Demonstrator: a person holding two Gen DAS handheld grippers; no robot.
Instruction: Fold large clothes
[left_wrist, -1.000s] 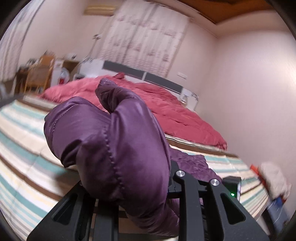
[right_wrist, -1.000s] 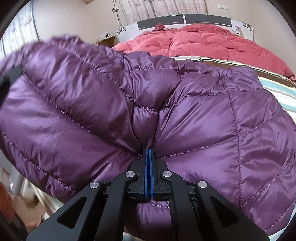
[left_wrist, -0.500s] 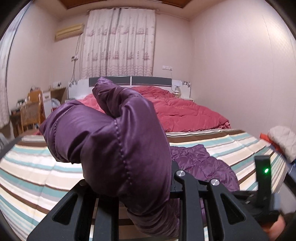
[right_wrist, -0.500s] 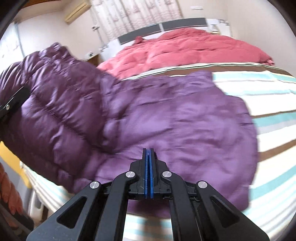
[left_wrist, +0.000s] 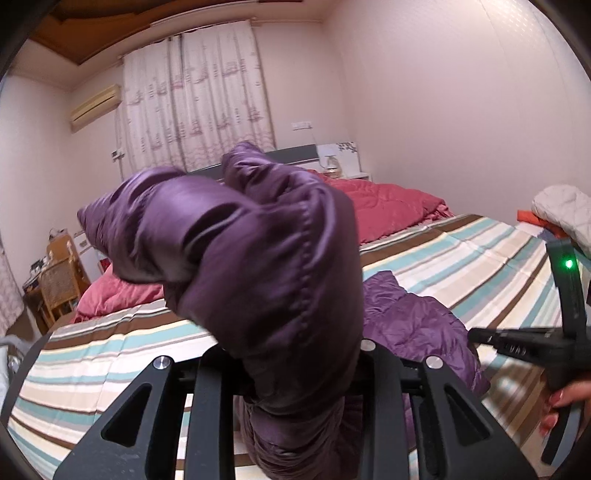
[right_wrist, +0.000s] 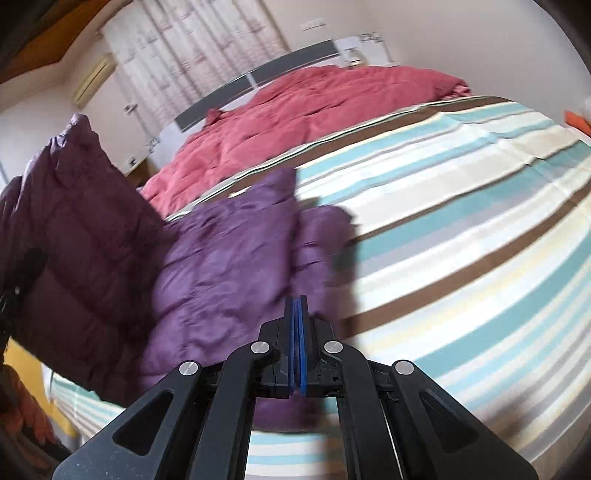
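A purple quilted down jacket bulges up out of my left gripper, which is shut on a bunch of it; the fingertips are hidden by fabric. The rest of the jacket lies crumpled on the striped bedsheet, with its left part lifted. My right gripper is shut with its blue pads together and holds nothing, just above the jacket's near edge. It also shows at the right edge of the left wrist view.
A red quilt is heaped at the head of the bed by the headboard. A wicker chair and desk stand at the left. A pile of clothes sits at the right of the bed.
My right gripper has let go of the jacket and pulled back; the released part dropped onto the sheet. My left gripper kept its hold and tilted upward.
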